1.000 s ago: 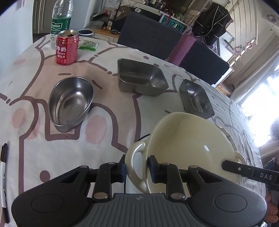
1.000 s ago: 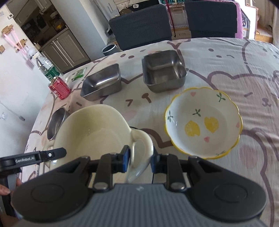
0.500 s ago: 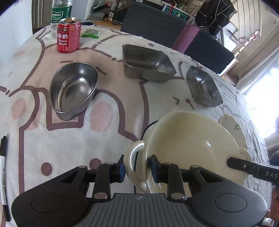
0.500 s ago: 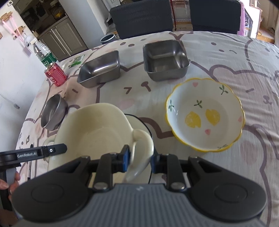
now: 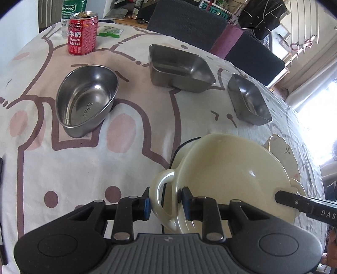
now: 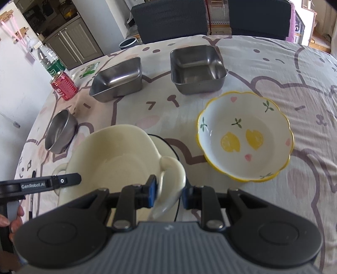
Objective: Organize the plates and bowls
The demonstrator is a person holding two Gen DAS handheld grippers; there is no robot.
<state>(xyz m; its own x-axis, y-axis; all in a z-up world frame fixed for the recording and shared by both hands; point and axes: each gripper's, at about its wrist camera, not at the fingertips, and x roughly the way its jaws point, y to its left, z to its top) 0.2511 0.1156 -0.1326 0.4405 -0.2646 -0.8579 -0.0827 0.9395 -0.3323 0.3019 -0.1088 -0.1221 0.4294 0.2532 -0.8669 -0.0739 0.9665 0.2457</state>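
Observation:
A cream bowl [image 5: 227, 168] with two loop handles hangs tilted between both grippers, just over a white plate with a black rim [image 5: 179, 150]. My left gripper [image 5: 165, 204] is shut on the bowl's left handle [image 5: 161, 189]. My right gripper [image 6: 169, 192] is shut on the other handle [image 6: 171, 168]; its finger also shows in the left wrist view. The cream bowl [image 6: 118, 151] covers most of the plate [image 6: 166, 145]. A lemon-patterned bowl [image 6: 244, 137] sits to the right on the cloth.
On the cartoon tablecloth stand an oval steel bowl [image 5: 86, 97], a rectangular steel dish [image 5: 179, 67] and a square steel dish [image 5: 248, 101]. Behind them are a red milk can [image 5: 83, 33] and a water bottle [image 5: 70, 8]. A pen [image 5: 1, 168] lies at the left edge. Chairs line the far side.
Both grippers have tipped a little with the cream bowl still held. More of the black-rimmed plate shows beneath it, and the patterned bowl's edge has come into the left wrist view.

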